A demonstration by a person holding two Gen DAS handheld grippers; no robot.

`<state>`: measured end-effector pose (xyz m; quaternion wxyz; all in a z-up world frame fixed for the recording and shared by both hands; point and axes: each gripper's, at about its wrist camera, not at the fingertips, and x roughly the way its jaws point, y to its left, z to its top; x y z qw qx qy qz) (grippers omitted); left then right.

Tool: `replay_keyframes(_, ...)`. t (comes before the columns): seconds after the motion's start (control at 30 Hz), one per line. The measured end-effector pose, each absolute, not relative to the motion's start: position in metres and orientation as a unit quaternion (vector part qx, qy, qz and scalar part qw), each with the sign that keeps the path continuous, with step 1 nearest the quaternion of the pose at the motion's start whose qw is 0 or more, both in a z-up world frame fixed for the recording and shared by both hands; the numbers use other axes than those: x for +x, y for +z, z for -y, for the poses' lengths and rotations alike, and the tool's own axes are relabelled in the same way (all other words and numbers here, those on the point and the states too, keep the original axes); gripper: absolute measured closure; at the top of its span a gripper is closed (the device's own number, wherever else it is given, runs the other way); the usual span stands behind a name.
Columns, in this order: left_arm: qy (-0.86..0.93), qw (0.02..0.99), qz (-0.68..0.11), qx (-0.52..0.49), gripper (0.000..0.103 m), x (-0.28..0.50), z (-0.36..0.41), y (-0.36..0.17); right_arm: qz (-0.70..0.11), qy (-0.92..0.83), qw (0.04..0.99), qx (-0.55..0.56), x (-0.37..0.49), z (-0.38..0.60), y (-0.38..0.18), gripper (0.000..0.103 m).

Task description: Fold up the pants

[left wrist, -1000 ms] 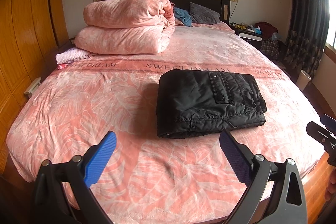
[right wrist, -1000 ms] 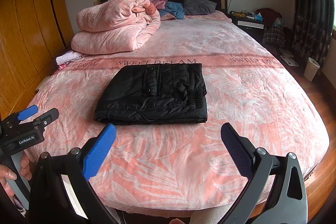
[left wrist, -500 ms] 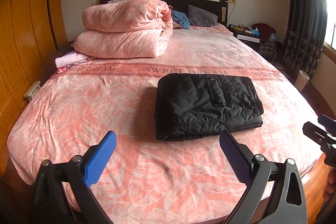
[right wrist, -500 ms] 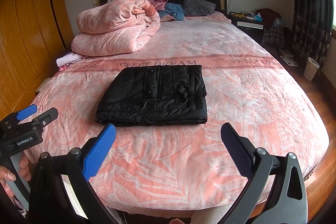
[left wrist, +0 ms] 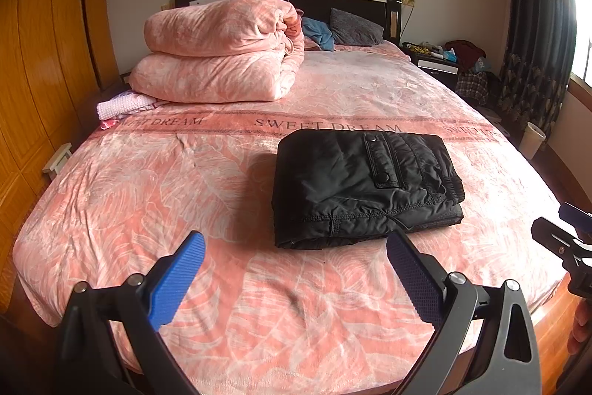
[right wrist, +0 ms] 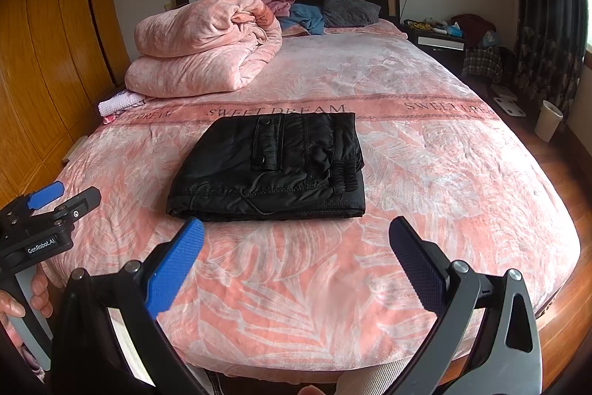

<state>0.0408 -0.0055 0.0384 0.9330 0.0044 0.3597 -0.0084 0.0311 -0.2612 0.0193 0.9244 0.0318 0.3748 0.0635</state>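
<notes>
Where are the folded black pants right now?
The black pants lie folded on the pink bedspread, just below its SWEET DREAM stripe, ahead of both open grippers and touching neither.

You get soft daylight from the window on the right, blown out white there. Fisheye bending darkens the corners, and the bed stays sharp with faint shadows.

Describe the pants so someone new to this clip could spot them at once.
Start at the pink bed. Just this side of its "SWEET DREAM" band lies a flat rectangular bundle: the pants. They are the only black item on the cover, unlike the pink quilt by the headboard.
</notes>
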Motion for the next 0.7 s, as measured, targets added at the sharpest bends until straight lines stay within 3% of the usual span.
replay_keyframes(0.7, -0.015, 0.930, -0.367, -0.001, 0.004, 0.0436, 0.0023, 0.0354, -0.383, 0.058, 0.921, 0.028, 0.0332, 0.2620, 0.0139, 0.003)
